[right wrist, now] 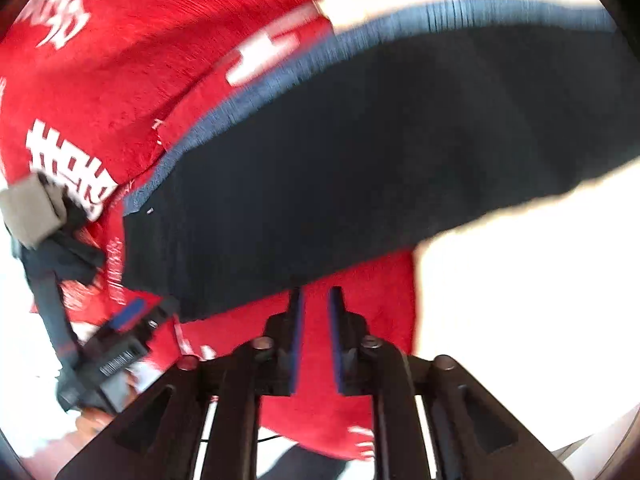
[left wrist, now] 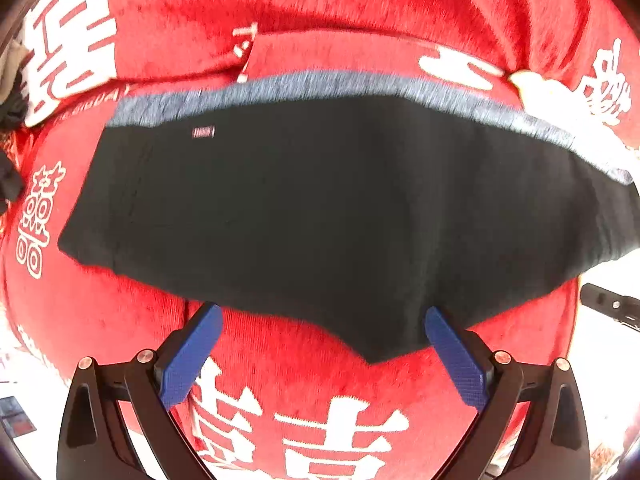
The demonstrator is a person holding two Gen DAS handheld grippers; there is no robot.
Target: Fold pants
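Black pants [left wrist: 320,208] with a grey-blue waistband [left wrist: 304,86] lie spread flat on a red cloth [left wrist: 304,364]. In the left wrist view my left gripper [left wrist: 322,310] is open wide at the pants' near edge. Its blue pads [left wrist: 192,356] straddle a pointed flap of black fabric and nothing is pinched. In the right wrist view the same pants [right wrist: 360,168] run diagonally. My right gripper [right wrist: 316,292] sits at their near hem with its fingers a narrow gap apart. Only red cloth shows between them. The left gripper [right wrist: 120,340] appears low on the left, at the pants' corner.
The red cloth [right wrist: 100,92] carries large white characters and is rumpled beyond the waistband. Bright white areas [right wrist: 520,320] lie to the right of the cloth. A grey block with dark straps [right wrist: 32,208] sits at the left edge. A hand [right wrist: 92,420] shows under the left gripper.
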